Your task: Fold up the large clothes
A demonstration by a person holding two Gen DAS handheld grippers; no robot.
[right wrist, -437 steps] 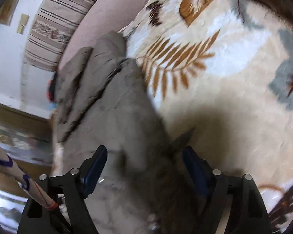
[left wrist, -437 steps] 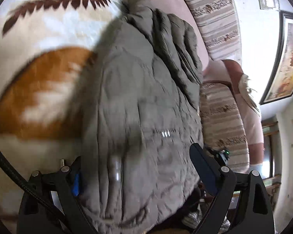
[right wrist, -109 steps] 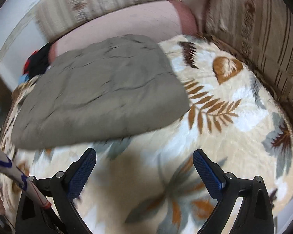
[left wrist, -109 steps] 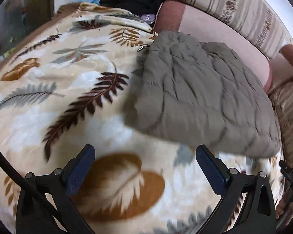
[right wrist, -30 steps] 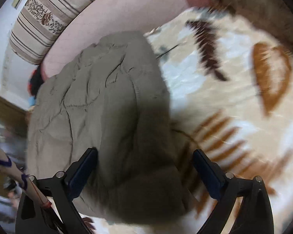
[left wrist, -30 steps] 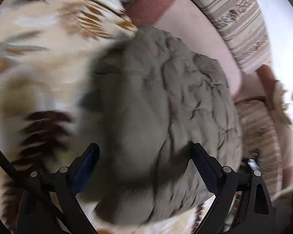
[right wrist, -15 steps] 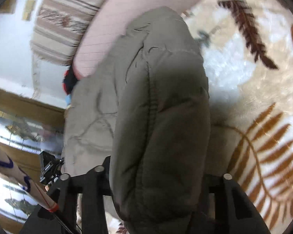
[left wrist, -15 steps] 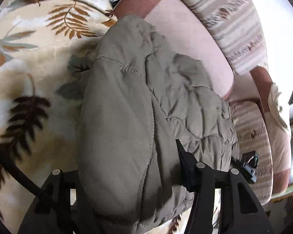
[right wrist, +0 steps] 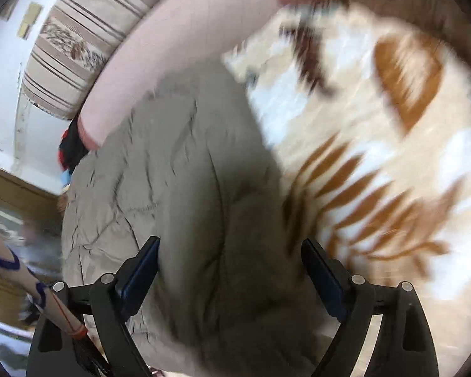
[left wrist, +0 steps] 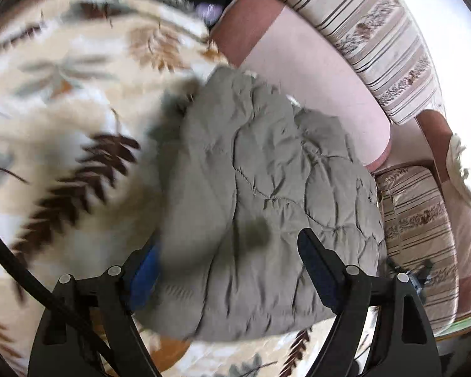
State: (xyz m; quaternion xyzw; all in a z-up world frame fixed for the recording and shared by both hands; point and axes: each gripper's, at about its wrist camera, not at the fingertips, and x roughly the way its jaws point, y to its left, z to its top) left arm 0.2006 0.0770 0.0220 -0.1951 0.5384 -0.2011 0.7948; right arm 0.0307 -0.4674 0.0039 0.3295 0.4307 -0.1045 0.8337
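My left claw [left wrist: 226,267] and right claw [right wrist: 229,270] have just been opening and stand wide, the puffy grey-green quilted jacket [left wrist: 267,194] between the pads but unclamped. Beyond, it lies folded on the cream leaf-patterned fleece blanket [left wrist: 62,100]; released, its springy padding may unfold.

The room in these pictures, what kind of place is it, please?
Most likely a living room in a home. A sofa with a pink seat back and striped cushions fills the view, a leaf-patterned plush blanket covers its seat, and a folded grey quilted jacket lies on it.
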